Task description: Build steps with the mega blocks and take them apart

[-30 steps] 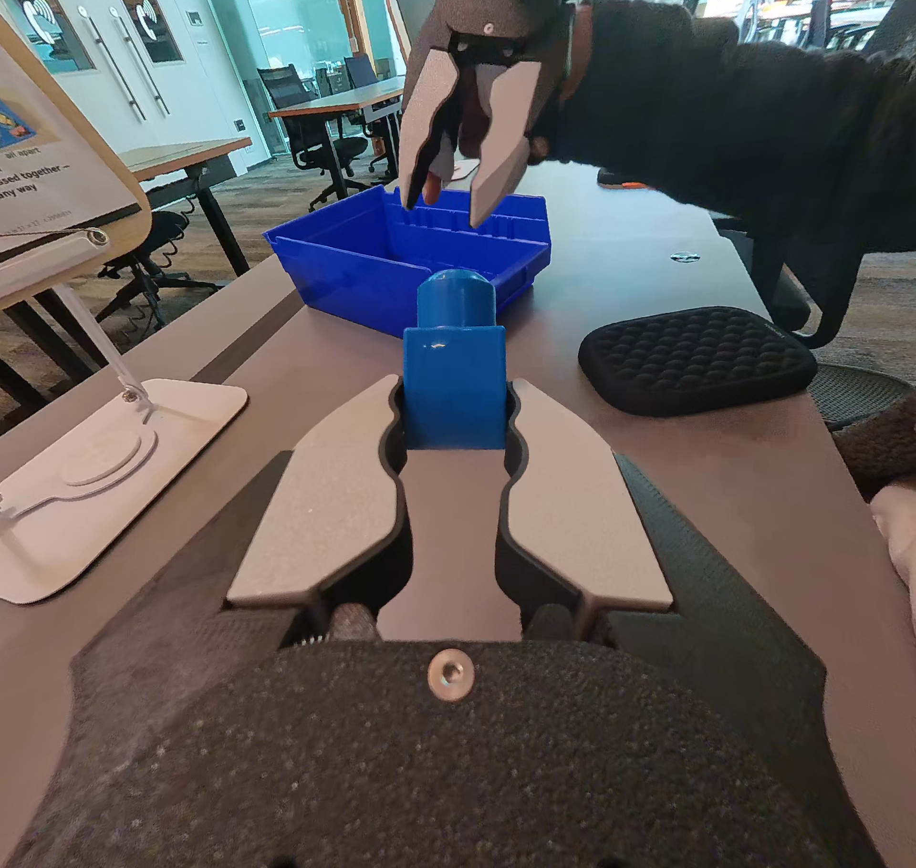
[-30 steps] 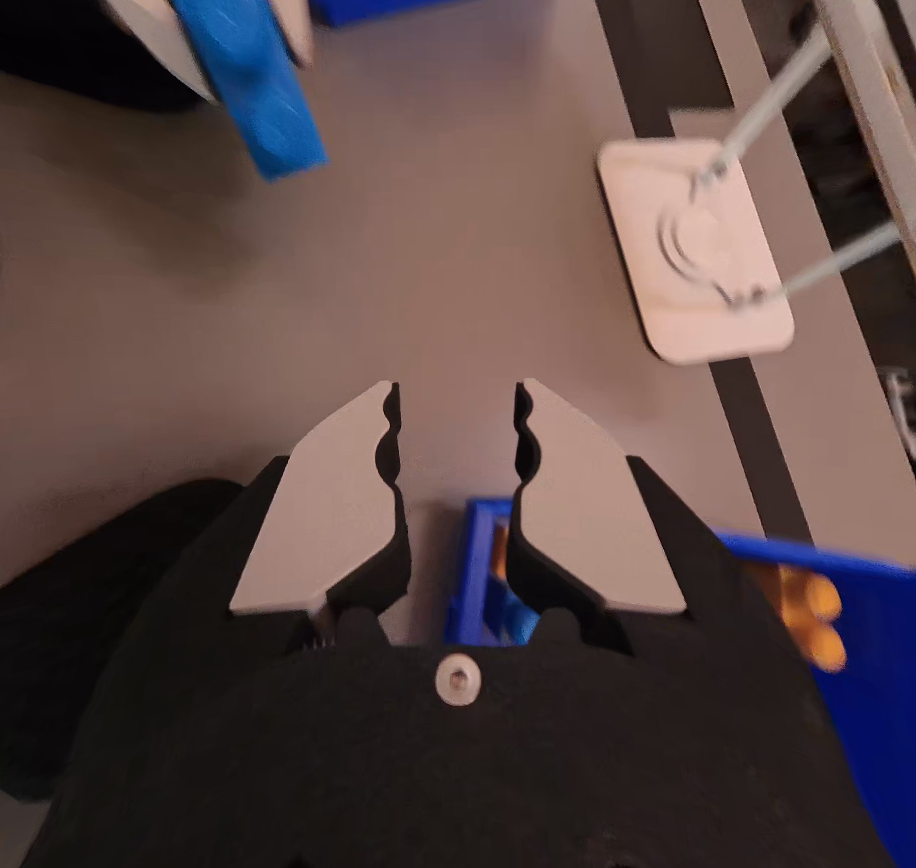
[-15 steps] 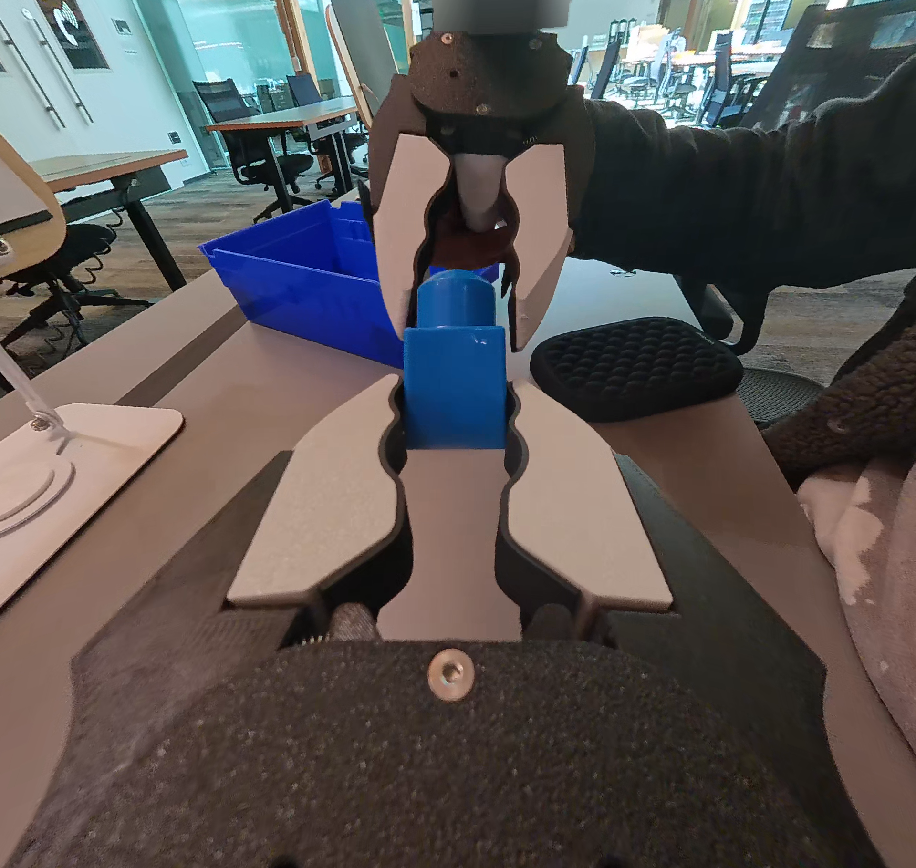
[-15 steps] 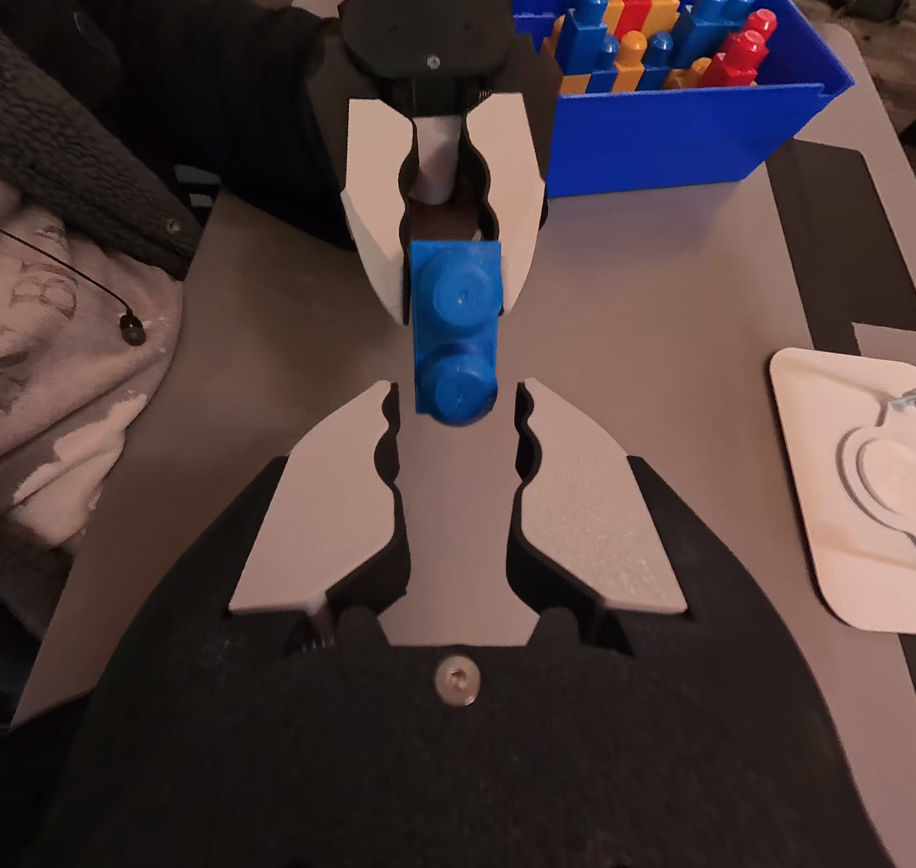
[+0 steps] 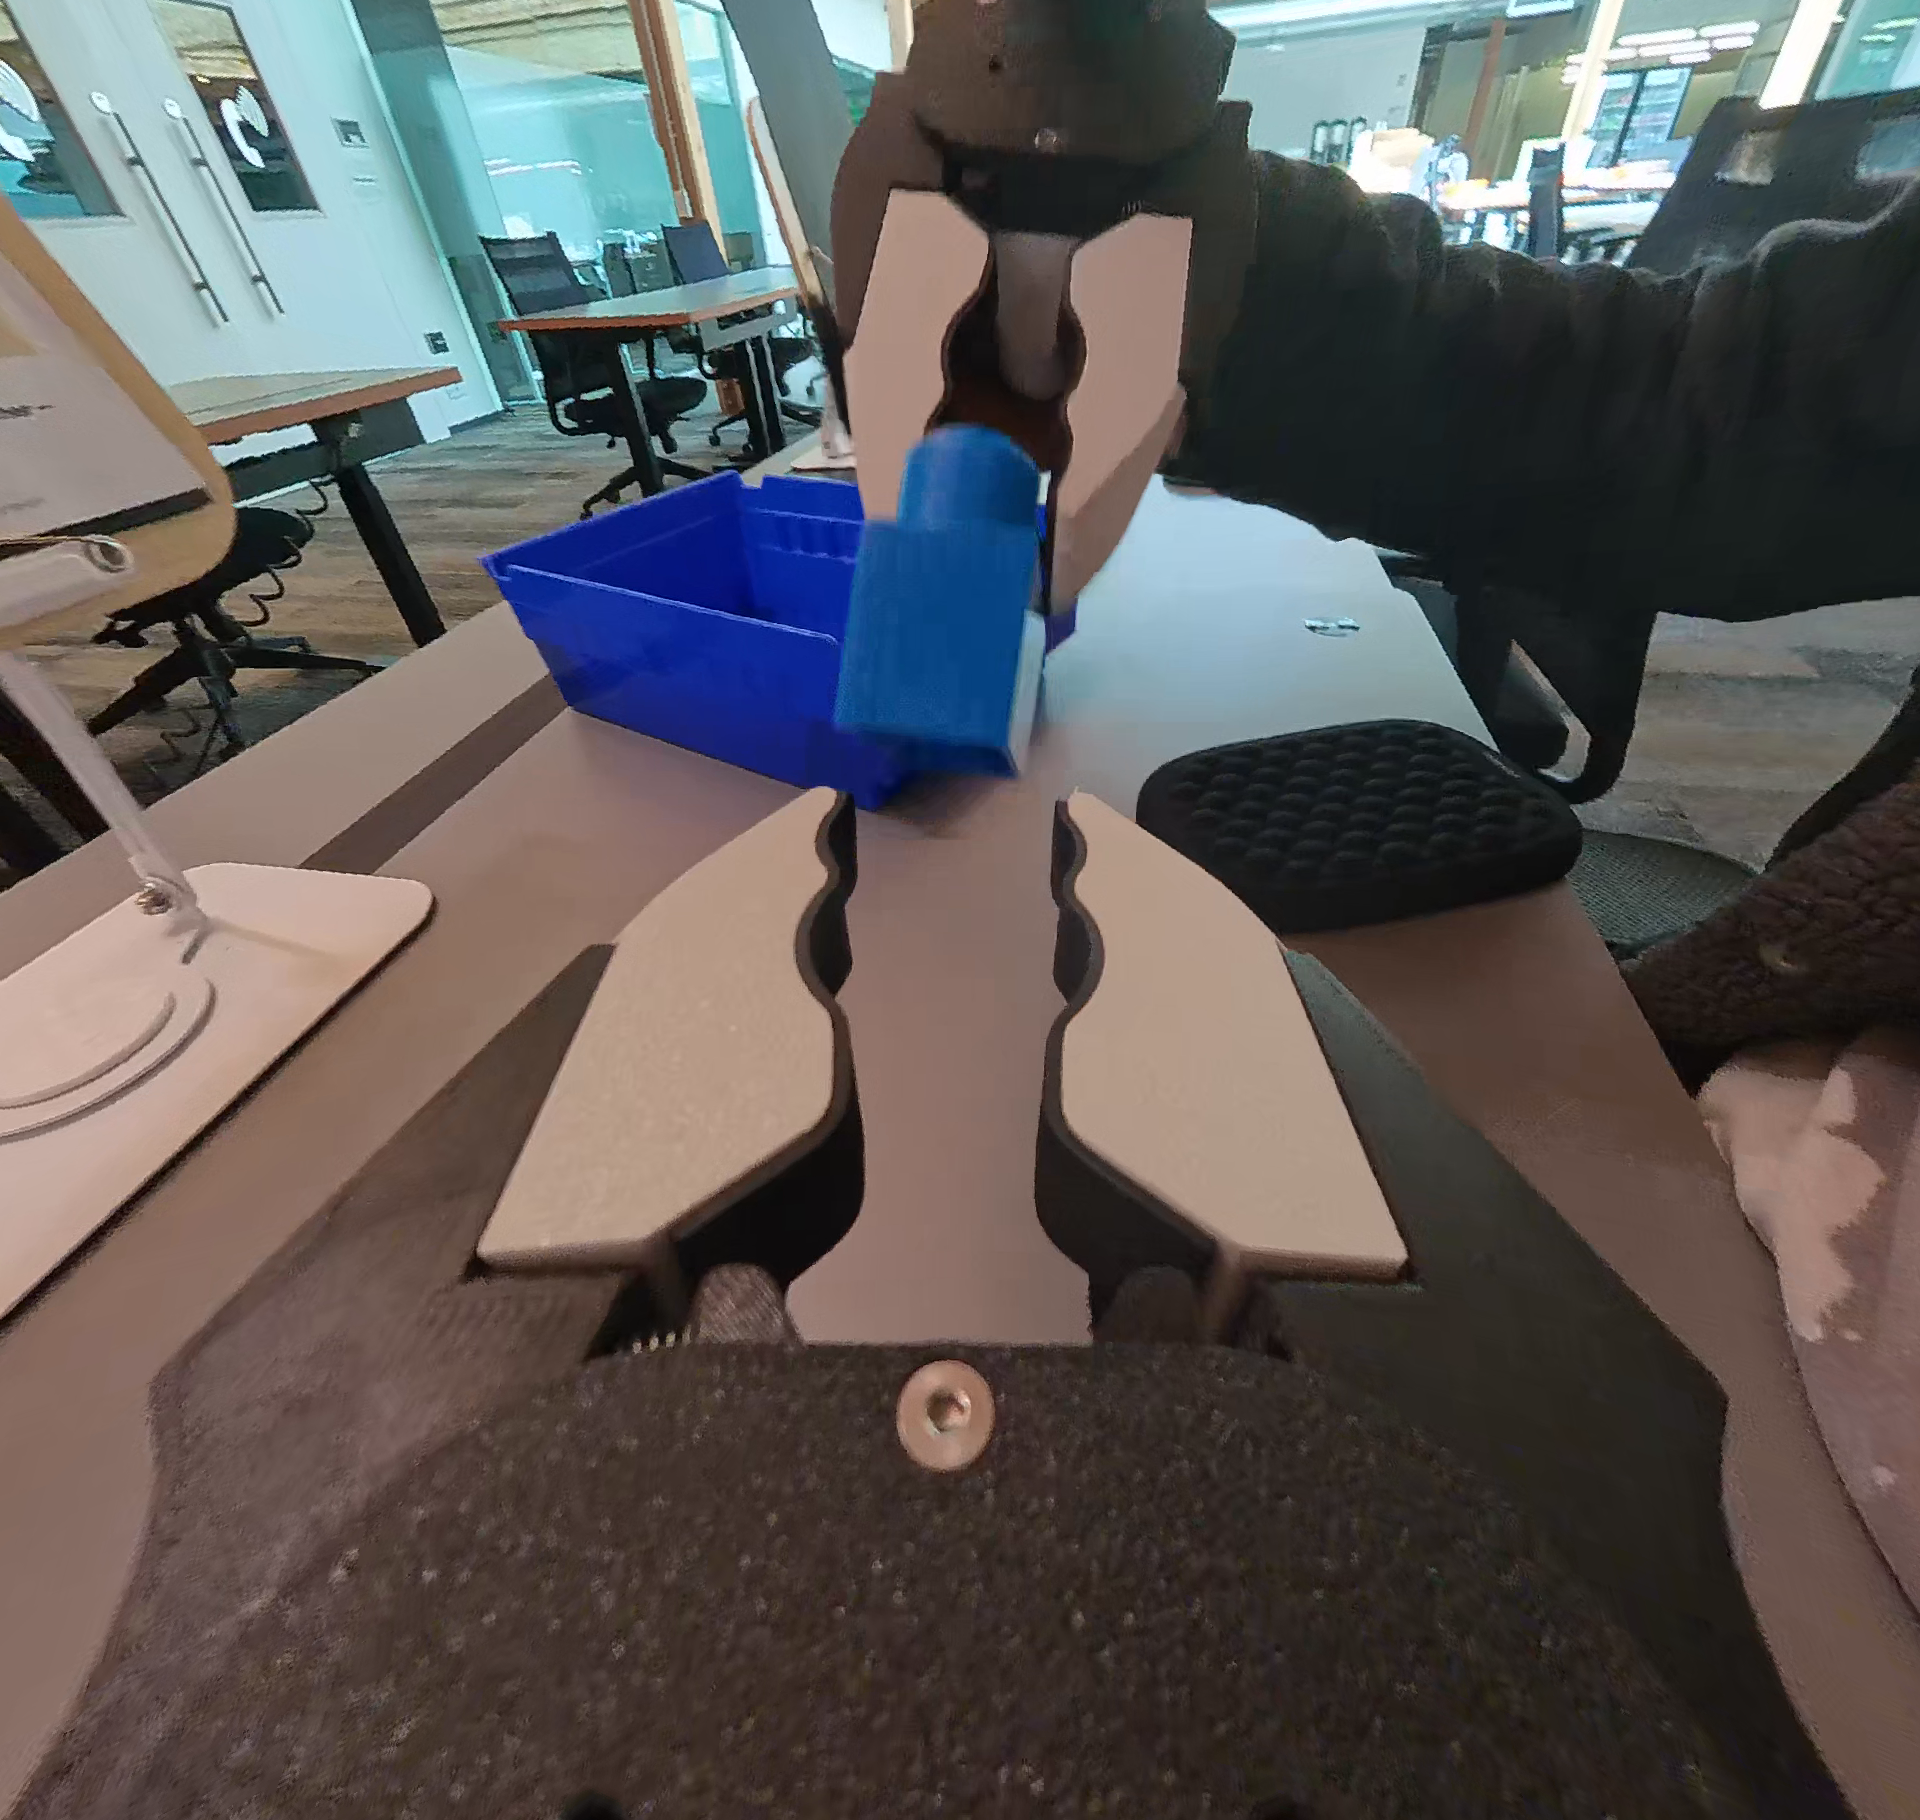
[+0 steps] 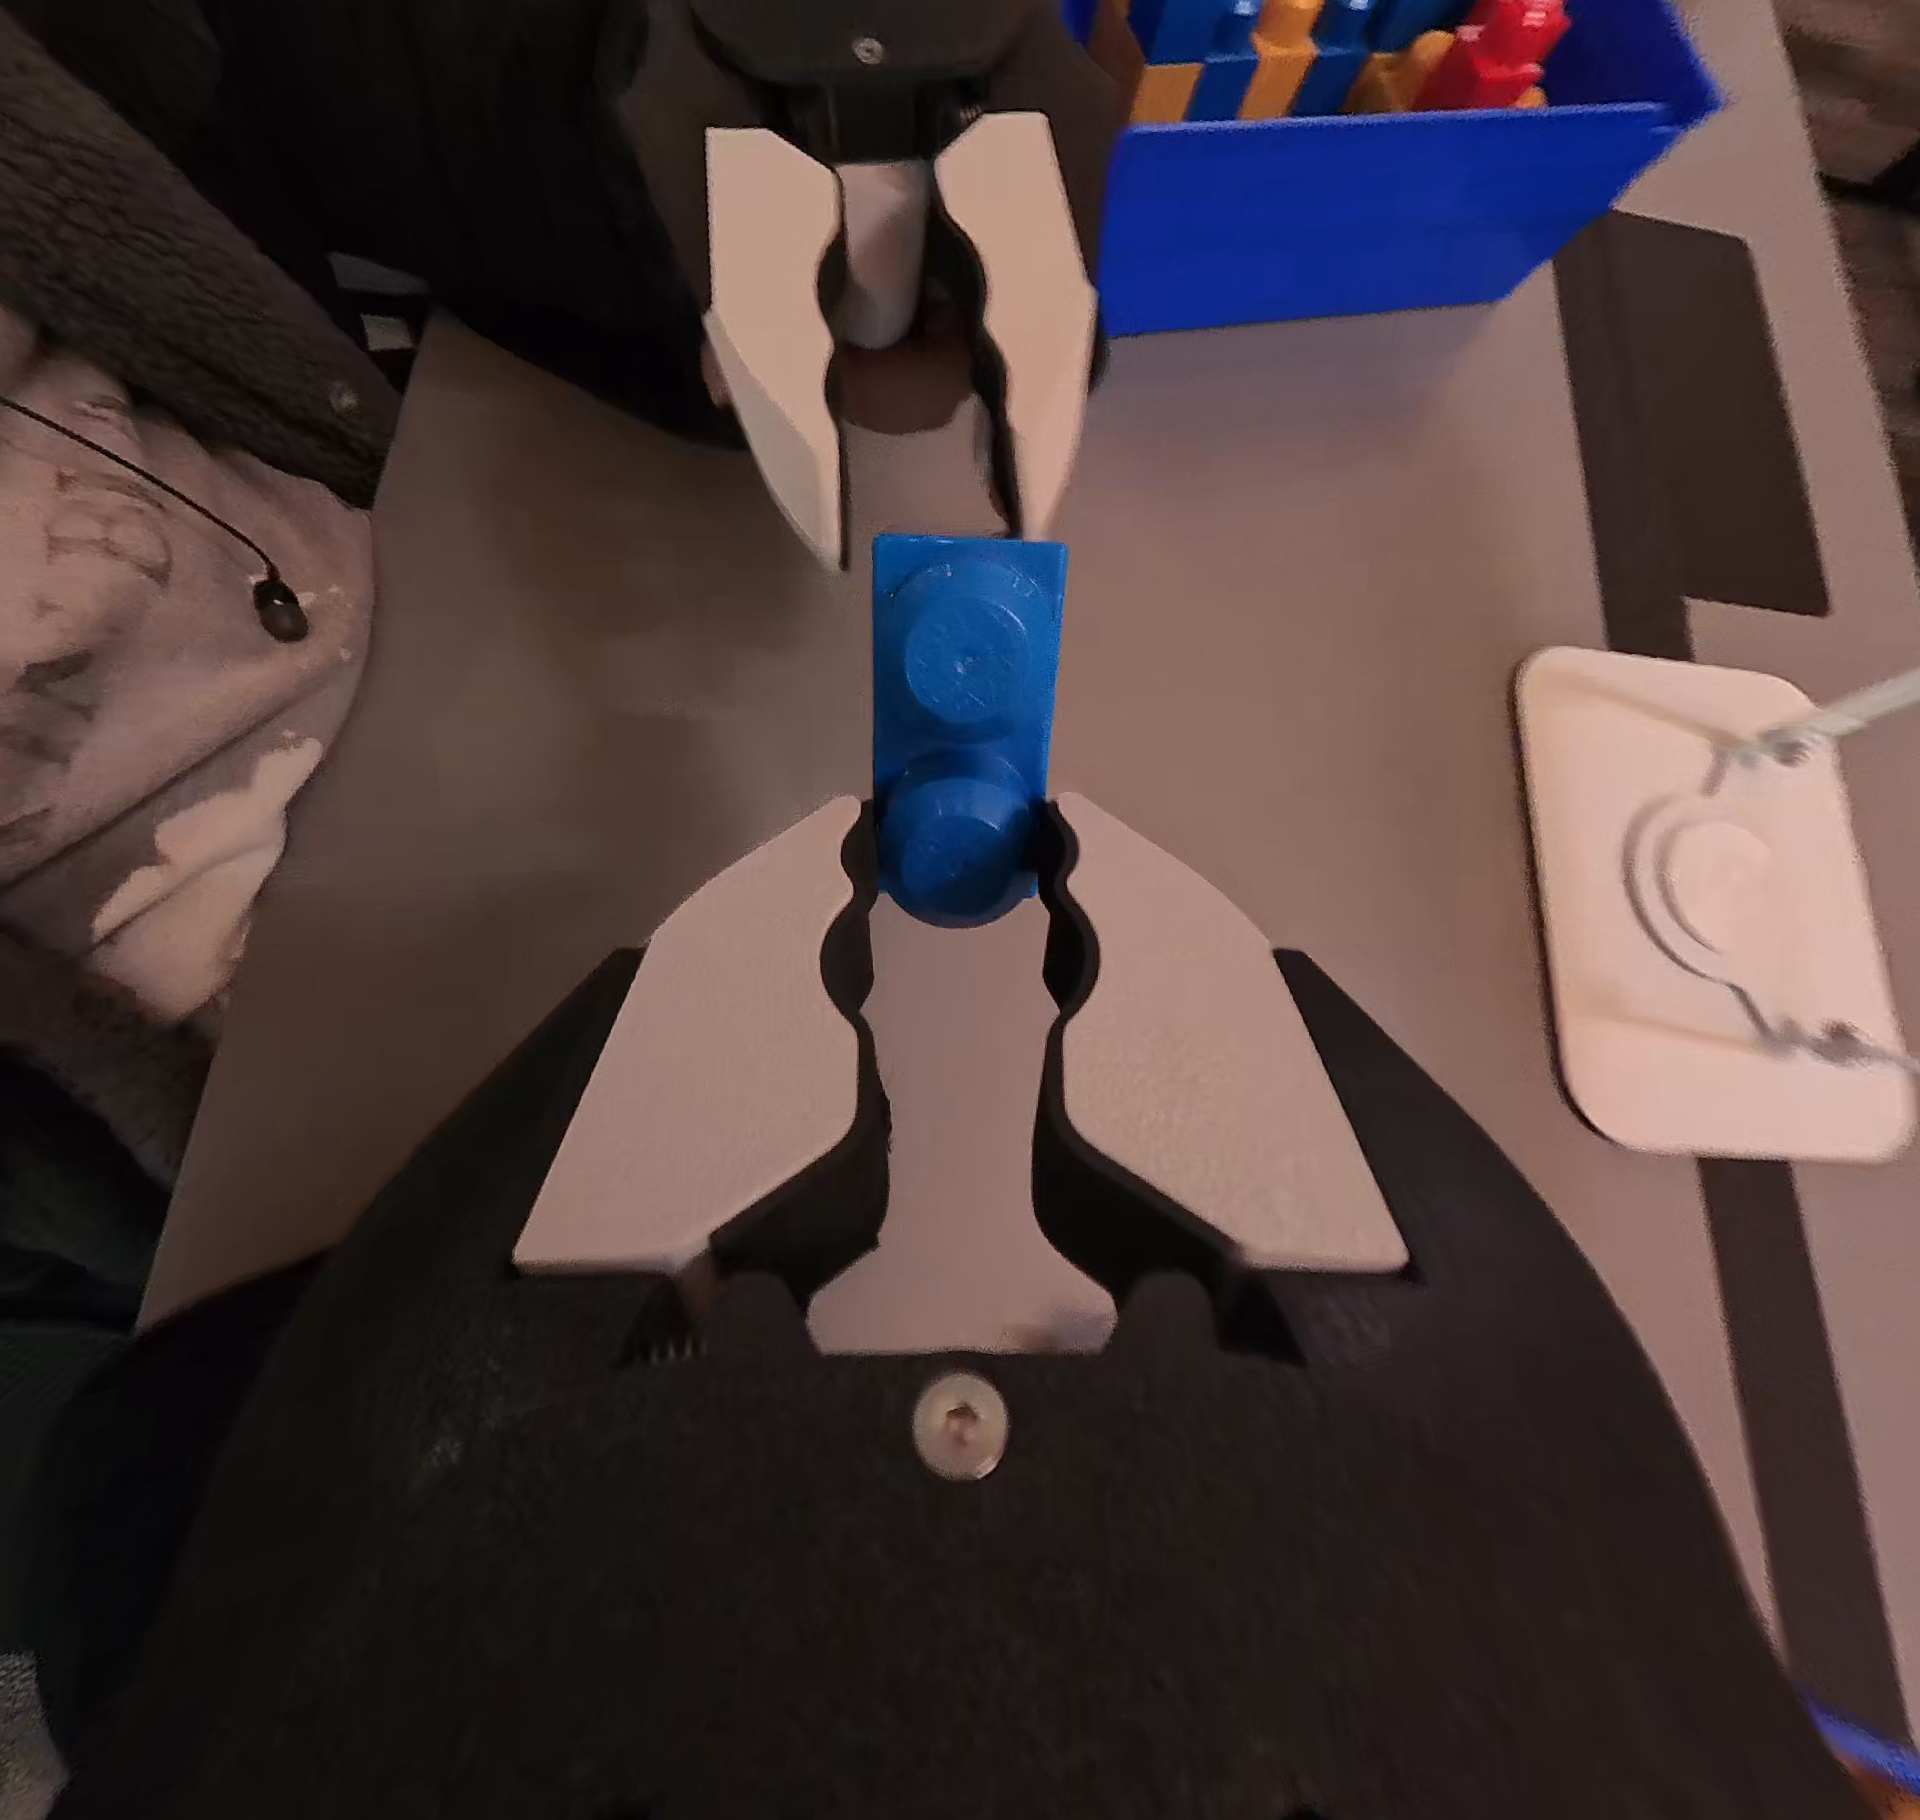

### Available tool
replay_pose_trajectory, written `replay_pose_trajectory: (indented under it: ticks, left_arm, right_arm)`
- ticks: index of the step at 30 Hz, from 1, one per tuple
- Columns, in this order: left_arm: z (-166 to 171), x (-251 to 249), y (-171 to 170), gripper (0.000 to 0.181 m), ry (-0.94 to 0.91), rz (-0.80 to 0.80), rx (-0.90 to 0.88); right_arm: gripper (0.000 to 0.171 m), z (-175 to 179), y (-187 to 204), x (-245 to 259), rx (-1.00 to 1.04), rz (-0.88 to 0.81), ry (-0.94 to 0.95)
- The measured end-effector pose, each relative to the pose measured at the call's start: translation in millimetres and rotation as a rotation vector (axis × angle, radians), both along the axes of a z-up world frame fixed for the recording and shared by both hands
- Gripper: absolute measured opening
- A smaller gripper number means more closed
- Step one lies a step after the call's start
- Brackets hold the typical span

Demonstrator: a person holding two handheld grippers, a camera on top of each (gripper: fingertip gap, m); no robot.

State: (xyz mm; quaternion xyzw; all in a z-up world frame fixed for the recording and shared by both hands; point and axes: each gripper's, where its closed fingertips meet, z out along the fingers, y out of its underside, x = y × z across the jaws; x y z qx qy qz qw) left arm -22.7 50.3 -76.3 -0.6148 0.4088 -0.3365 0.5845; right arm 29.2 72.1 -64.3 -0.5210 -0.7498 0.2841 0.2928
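Your right hand-held gripper is clamped on the blue block: its fingertips pinch the near stud end, and the far stud end sticks out past them toward the other tool. In the left wrist view the same block hangs tilted under the right hand-held gripper, clear of the surface and in front of the blue bin. There is some motion blur on the block there.

Your left hand-held gripper is empty, fingers parted, with a bare gap between them. From the right wrist view its tips sit just beyond the block's far end; I can't tell whether one tip touches the block's corner.

The blue bin is on the far side of the surface and holds blue, orange and red blocks standing on end.

A black textured pad lies to the right of your left tool, near the surface's edge. A white stand base with thin rods sits on the left; the same base shows at the right in the right wrist view. Your dark sleeve runs in from the right behind the right tool.
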Motion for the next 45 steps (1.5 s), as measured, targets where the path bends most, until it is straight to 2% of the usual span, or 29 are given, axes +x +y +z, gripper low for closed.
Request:
replay_pose_trajectory:
  ticks: [7,10,13,16,22,27,31,36,40,45]
  left_arm:
    - [9,-17,16,0.031,-0.057,0.107,0.013]
    - [11,-24,24,0.028,-0.081,0.164,0.013]
    - [13,-33,30,0.014,-0.087,0.220,0.030]
    - [15,-37,31,0.000,-0.098,0.237,0.039]
    - [11,-41,38,0.000,-0.087,0.284,0.029]
    - [-2,-60,60,0.000,-0.075,0.457,0.005]
    - [-5,-86,73,0.000,-0.104,0.618,0.018]
    - [-4,-114,81,0.000,-0.152,0.771,0.033]
    - [-5,-118,82,0.000,-0.158,0.784,0.032]
    - [-11,-115,83,0.000,-0.138,0.765,0.019]
  right_arm:
    - [0.029,58,90,72,0.110,-0.278,-0.004]
    - [0.029,69,130,107,0.140,-0.404,-0.041]
    - [0.029,66,169,143,0.166,-0.526,-0.107]
    - [0.029,52,208,178,0.201,-0.632,-0.180]
    - [0.030,2,267,233,0.245,-0.740,-0.351]
    - [0.030,-51,305,260,0.240,-0.786,-0.498]
    - [0.030,-88,322,269,0.217,-0.770,-0.621]
    - [0.030,-114,334,271,0.206,-0.701,-0.722]
    - [0.030,-124,337,263,0.171,-0.643,-0.705]
    - [0.031,-133,343,262,0.139,-0.649,-0.699]
